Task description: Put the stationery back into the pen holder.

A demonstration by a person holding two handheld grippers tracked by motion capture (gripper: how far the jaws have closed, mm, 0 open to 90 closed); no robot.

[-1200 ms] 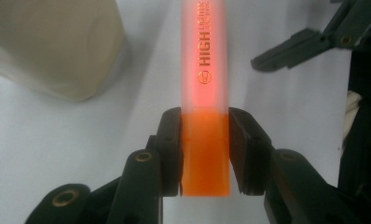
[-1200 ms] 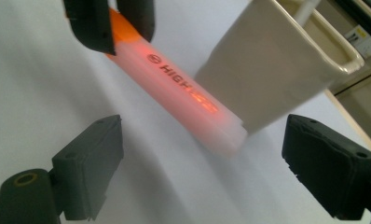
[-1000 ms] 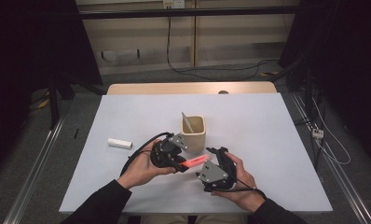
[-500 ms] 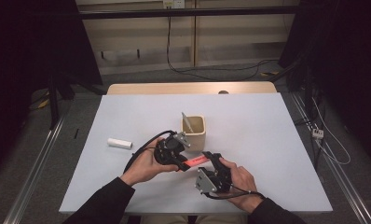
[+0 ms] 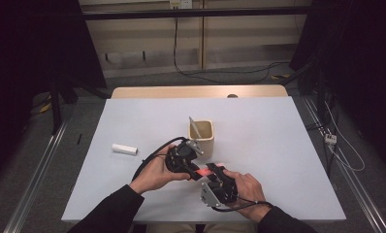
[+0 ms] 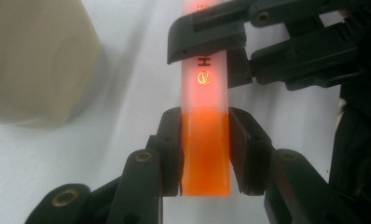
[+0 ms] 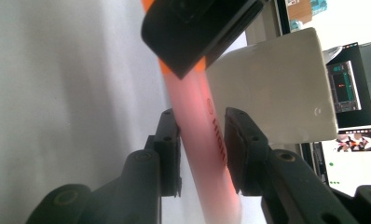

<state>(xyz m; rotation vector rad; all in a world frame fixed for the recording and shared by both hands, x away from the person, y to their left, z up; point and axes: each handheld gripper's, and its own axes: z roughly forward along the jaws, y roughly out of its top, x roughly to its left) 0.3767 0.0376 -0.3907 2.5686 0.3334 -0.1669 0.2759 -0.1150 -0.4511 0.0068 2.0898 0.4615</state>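
Note:
A marker (image 5: 208,169) with an orange cap (image 6: 205,158) and a pale pink barrel (image 7: 198,130) is held level between the two grippers near the table's front. My left gripper (image 5: 195,170) is shut on the orange cap, pads pressed on both sides. My right gripper (image 5: 214,173) has just been closing its jaws, and they now press on the pink barrel. In the left gripper view the right gripper (image 6: 211,44) clamps the barrel just past the cap. A beige cup (image 5: 201,136) with a thin stick (image 5: 195,127) in it stands just behind.
A small white cylinder (image 5: 124,149) lies on the white table (image 5: 278,141) to the left of the hands. The left gripper's black cable (image 5: 150,158) loops over the table beside the left hand. The table's wooden far edge (image 5: 196,91) lies beyond the cup.
The right gripper's jaws have closed in on the marker's barrel. The right hand shifted slightly toward the front edge. The left gripper keeps its hold on the cap.

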